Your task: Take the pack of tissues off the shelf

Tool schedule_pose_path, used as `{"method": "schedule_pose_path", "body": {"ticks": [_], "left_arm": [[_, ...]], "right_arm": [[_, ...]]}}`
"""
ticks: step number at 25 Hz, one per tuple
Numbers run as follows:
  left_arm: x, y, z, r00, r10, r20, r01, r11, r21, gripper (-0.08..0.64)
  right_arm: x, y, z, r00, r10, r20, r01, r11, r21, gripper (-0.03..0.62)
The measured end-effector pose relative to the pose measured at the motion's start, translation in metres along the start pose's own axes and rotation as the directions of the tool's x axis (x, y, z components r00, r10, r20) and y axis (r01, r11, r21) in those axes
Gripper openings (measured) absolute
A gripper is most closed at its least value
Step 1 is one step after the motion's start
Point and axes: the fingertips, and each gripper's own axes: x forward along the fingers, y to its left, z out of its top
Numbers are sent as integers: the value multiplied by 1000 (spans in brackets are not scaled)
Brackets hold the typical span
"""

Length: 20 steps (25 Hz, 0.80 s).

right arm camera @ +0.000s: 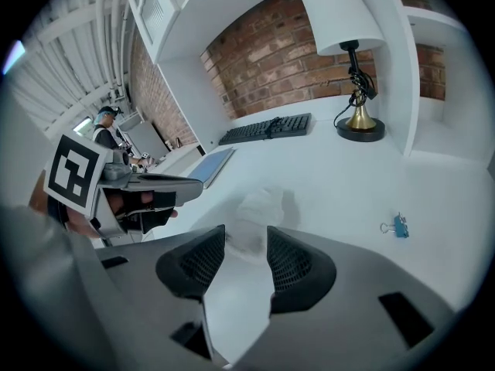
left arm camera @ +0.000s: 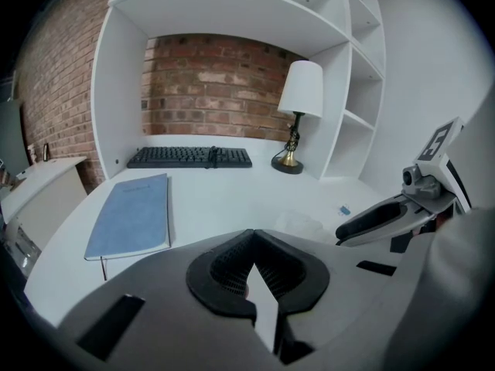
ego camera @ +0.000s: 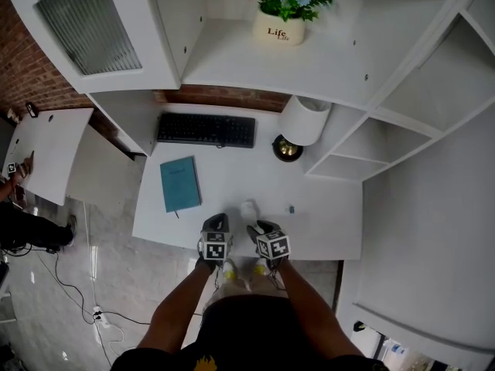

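Observation:
The pack of tissues (ego camera: 249,209), small, white and crumpled-looking, lies on the white desk (ego camera: 329,222) near its front edge. In the right gripper view the pack (right arm camera: 259,205) sits just beyond the tips of my right gripper (right arm camera: 246,234), which is open; the pads are not pressing on it. In the left gripper view the pack (left arm camera: 302,224) is ahead and to the right of my left gripper (left arm camera: 251,236), whose pads meet with nothing between them. From above, the left gripper (ego camera: 216,222) and right gripper (ego camera: 259,229) hang side by side over the desk's front edge.
A blue notebook (ego camera: 179,183) lies left of the pack, with a black keyboard (ego camera: 206,129) behind it. A white-shaded lamp (ego camera: 303,122) stands at the back right and a small blue binder clip (right arm camera: 396,226) lies to the right. A potted plant (ego camera: 282,14) stands on the shelf above.

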Motion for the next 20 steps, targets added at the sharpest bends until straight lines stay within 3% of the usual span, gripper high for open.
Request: {"method": "schedule_pose_path", "body": {"ticks": [20], "left_arm": [[-8,4,-5,1000,6,4,-6,999,-41,17]], "right_arm": [[-4,0,3,1000,-18,-8,18,1000,-22,149]]}}
